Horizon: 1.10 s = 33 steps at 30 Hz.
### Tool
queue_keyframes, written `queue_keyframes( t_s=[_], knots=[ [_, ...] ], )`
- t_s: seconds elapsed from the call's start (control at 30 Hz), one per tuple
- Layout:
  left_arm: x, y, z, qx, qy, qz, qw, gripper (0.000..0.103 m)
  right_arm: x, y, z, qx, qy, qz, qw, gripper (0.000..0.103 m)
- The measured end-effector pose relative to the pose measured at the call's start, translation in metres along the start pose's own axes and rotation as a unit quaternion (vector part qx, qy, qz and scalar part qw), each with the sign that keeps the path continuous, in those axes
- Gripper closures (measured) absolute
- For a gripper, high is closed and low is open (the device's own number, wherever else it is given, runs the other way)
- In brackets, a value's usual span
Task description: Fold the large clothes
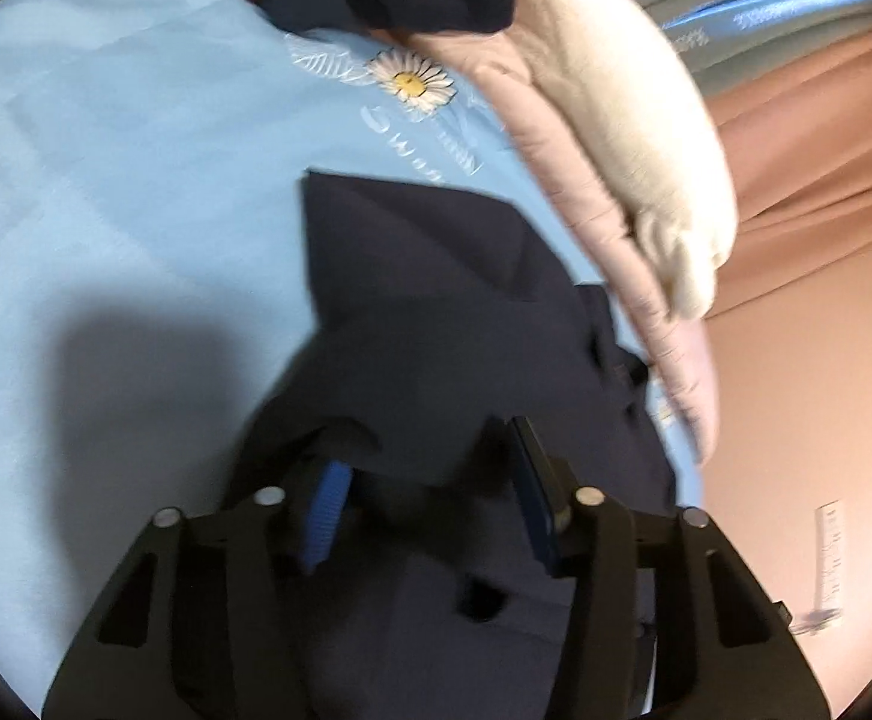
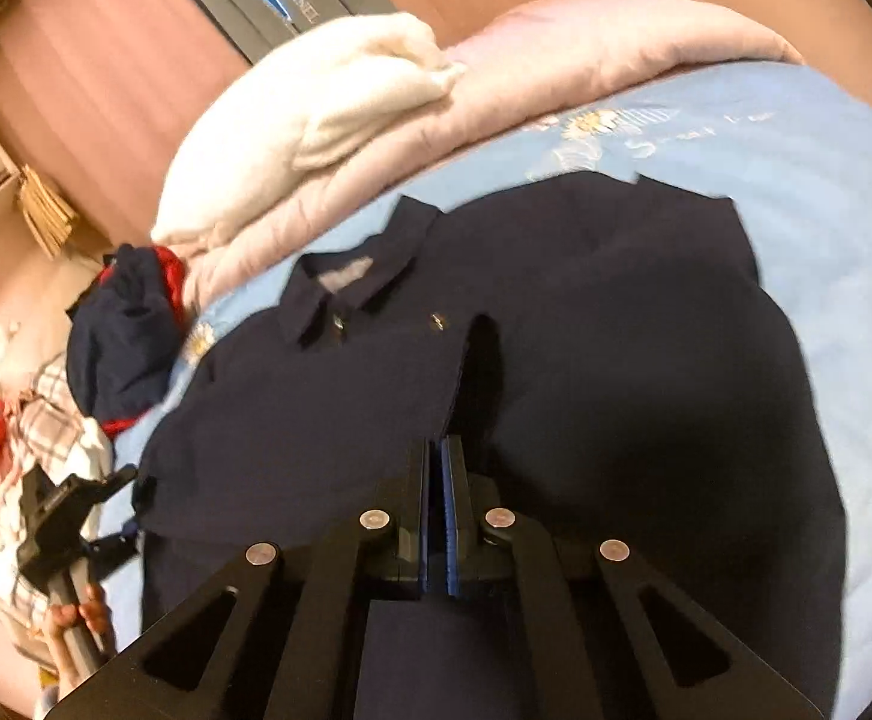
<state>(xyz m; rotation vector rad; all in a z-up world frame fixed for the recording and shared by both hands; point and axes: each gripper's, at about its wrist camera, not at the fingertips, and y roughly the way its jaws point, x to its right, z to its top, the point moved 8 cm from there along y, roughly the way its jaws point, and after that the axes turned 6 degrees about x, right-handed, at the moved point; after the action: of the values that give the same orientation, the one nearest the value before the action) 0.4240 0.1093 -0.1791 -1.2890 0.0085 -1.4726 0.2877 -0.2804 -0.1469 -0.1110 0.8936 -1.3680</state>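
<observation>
Over navy shirt (image 2: 556, 360): left gripper (image 1: 429, 480) spread apart (cloth draped between), right gripper (image 2: 443, 468) pressed together

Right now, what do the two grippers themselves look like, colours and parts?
Both are matte black plastic. The left gripper and right gripper each have two angular black linkage arms with triangular cut-outs, round silver pivot pins at the joints, and flat fingers faced with ribbed blue pads. No cables or printed markings show. In the right wrist view, a bare hand grips the left one's grey handle.

Bare blue bedsheet (image 2: 826, 192) open right of the navy shirt (image 2: 556, 360); pink quilt (image 2: 556, 60) and white pillow (image 2: 315, 108) block the far edge, clothes pile (image 2: 123, 330) blocks left.
</observation>
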Motion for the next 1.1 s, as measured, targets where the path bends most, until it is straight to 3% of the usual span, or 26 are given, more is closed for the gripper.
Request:
queue_keyframes(
  t_s=[0.1, 0.13, 0.17, 0.27, 0.37, 0.43, 0.5, 0.57, 0.7, 0.73, 0.77, 0.8, 0.9, 0.93, 0.97, 1.03, 1.1],
  knots=[
    [-0.011, 0.007, -0.004, -0.024, -0.004, 0.005, 0.9997, 0.053, 0.017, 0.018, -0.03, -0.054, -0.051, -0.055, 0.996, 0.099],
    [-0.011, 0.002, -0.007, -0.03, -0.004, 0.005, 0.9995, 0.051, 0.017, 0.02, -0.031, -0.054, -0.061, -0.058, 0.995, 0.099],
    [-0.012, -0.003, -0.009, -0.033, 0.004, 0.008, 0.9994, 0.049, 0.016, 0.016, -0.03, -0.044, -0.065, -0.056, 0.995, 0.099],
    [-0.004, -0.029, -0.014, -0.023, 0.074, 0.053, 0.9956, 0.044, 0.013, -0.005, -0.02, -0.025, -0.065, -0.075, 0.995, 0.083],
    [0.016, -0.041, -0.017, 0.006, 0.137, 0.054, 0.989, 0.044, -0.003, -0.027, -0.009, 0.024, -0.113, -0.083, 0.99, 0.081],
    [0.035, -0.034, -0.019, 0.02, 0.196, 0.069, 0.978, 0.044, -0.018, -0.031, -0.006, 0.039, -0.134, -0.058, 0.989, 0.081],
    [0.048, -0.02, -0.026, 0.02, 0.242, 0.084, 0.9663, 0.044, -0.028, -0.019, -0.011, 0.022, -0.145, -0.038, 0.989, 0.081],
    [0.052, 0.002, -0.033, 0.018, 0.282, 0.11, 0.9529, 0.044, -0.033, 0.0, -0.019, 0.002, -0.165, -0.048, 0.985, 0.081],
    [0.021, 0.045, -0.052, -0.05, 0.304, 0.158, 0.9382, 0.044, -0.022, 0.03, -0.043, -0.042, -0.189, -0.085, 0.977, 0.081],
    [0.024, 0.045, -0.052, -0.035, 0.324, 0.16, 0.9316, 0.043, -0.023, 0.03, -0.043, -0.036, -0.199, -0.089, 0.975, 0.08],
    [0.025, 0.042, -0.052, -0.035, 0.328, 0.162, 0.9303, 0.043, -0.024, 0.029, -0.043, -0.036, -0.205, -0.091, 0.974, 0.08],
    [0.025, 0.038, -0.052, -0.037, 0.32, 0.156, 0.9337, 0.043, -0.024, 0.028, -0.043, -0.038, -0.208, -0.093, 0.973, 0.079],
    [0.023, 0.013, -0.048, -0.04, 0.272, 0.114, 0.9548, 0.041, -0.026, 0.01, -0.041, -0.05, -0.19, -0.076, 0.978, 0.072],
    [0.019, -0.002, -0.047, -0.039, 0.257, 0.1, 0.9606, 0.032, -0.028, 0.0, -0.041, -0.048, -0.179, -0.062, 0.981, 0.065],
    [0.014, -0.016, -0.048, -0.039, 0.246, 0.091, 0.9641, 0.021, -0.028, -0.013, -0.042, -0.043, -0.17, -0.046, 0.983, 0.06],
    [0.0, -0.052, -0.052, -0.031, 0.229, 0.068, 0.9707, 0.017, -0.026, -0.044, -0.047, -0.033, -0.164, -0.03, 0.986, 0.045],
    [-0.015, -0.08, -0.062, -0.04, 0.212, 0.044, 0.9755, 0.017, -0.02, -0.082, -0.058, -0.019, -0.162, -0.014, 0.986, 0.04]
  ],
)
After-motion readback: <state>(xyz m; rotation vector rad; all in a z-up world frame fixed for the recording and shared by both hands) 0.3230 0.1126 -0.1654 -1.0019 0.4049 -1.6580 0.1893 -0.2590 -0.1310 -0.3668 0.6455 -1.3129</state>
